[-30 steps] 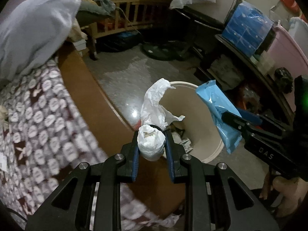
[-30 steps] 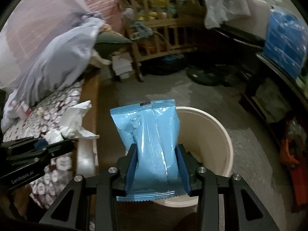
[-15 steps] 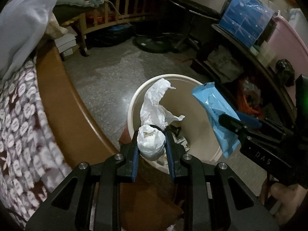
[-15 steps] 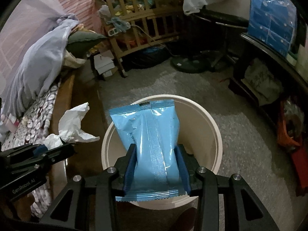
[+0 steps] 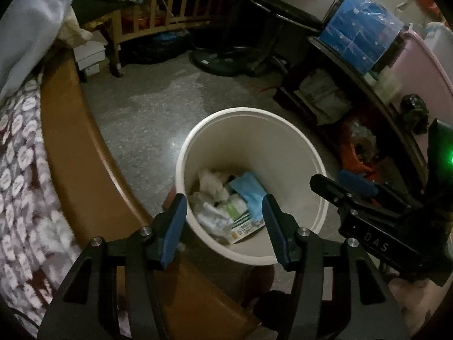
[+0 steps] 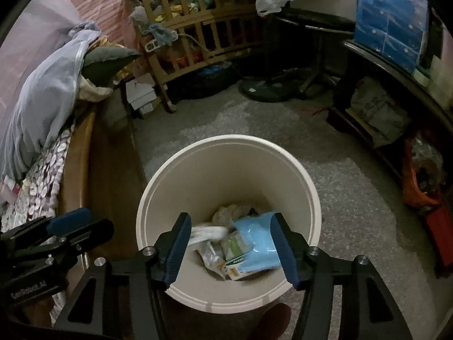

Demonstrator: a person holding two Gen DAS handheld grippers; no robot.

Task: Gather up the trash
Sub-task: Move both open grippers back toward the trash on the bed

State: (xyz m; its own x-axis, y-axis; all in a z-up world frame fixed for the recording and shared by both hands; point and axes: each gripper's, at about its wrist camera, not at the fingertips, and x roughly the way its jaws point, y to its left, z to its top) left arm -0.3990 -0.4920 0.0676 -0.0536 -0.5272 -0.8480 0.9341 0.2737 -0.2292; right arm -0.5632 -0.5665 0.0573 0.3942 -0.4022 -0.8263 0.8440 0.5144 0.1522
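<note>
Right now, as it stands:
Left gripper (image 5: 223, 221): jaws opening, blue pads apart, nothing between them; it hangs over the near rim of the bin.
Right gripper (image 6: 230, 242): jaws opening too, pads spread wide and empty, pointed down into the bin's mouth.
Bin (image 6: 308, 187): cream, round, standing on the speckled grey floor (image 6: 348, 187), just beside the wooden bed frame (image 5: 70, 153).
Blue wrapper (image 6: 256, 243): lying flat at the bottom of the bin, on the right side of the heap.
White tissue (image 5: 211, 182): crumpled in the bin's bottom, next to the blue wrapper among other packets and paper.
Bed: patterned cover (image 5: 17, 184) to the left, a pale blanket (image 6: 42, 107) bunched farther along.
</note>
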